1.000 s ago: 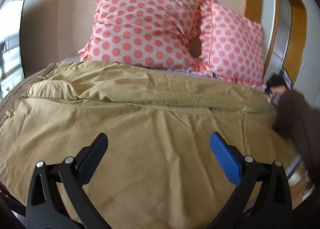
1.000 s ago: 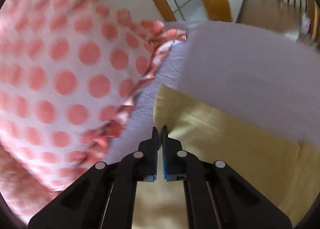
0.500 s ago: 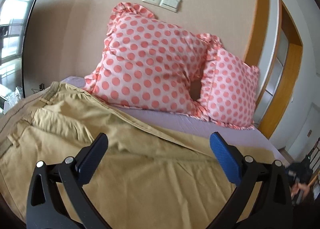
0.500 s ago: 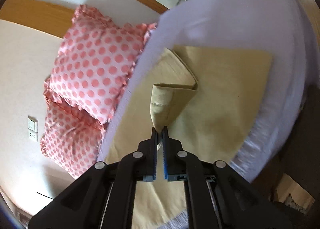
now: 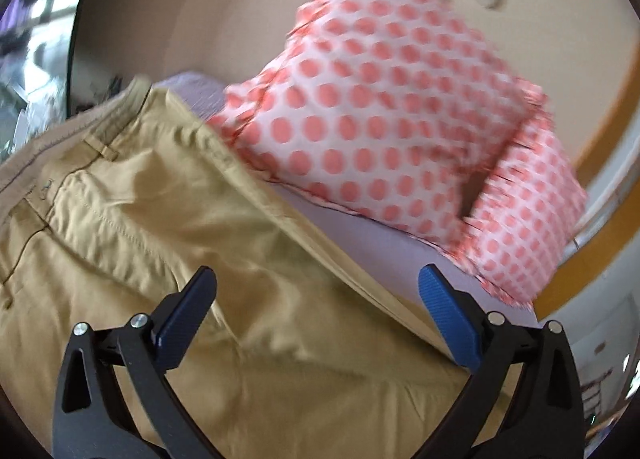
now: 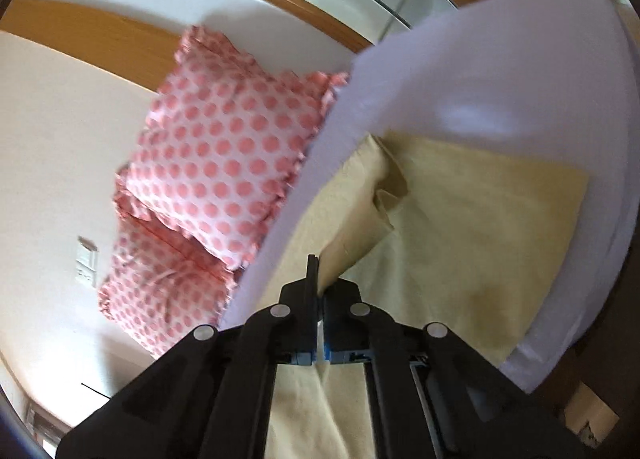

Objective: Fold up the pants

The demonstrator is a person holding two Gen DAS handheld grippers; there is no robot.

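Nearest you, your right hand-held gripper (image 6: 319,279) was clamped on a hem corner of the pants (image 6: 460,227), lifted off the bed (image 6: 460,71). Your left hand-held gripper (image 5: 316,315) hovered with jaws spread, empty, above the seat. Beyond, the waistband (image 5: 92,127) lay flat near the pillows (image 5: 384,119). Judged progress: lengthwise fold looked done; crosswise fold just started.

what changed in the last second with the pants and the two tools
The right tool has lifted the hem corner of the tan cotton pants off the lavender bedsheet and peeled it back. It stays shut on it; the left tool stays open, holding nothing.
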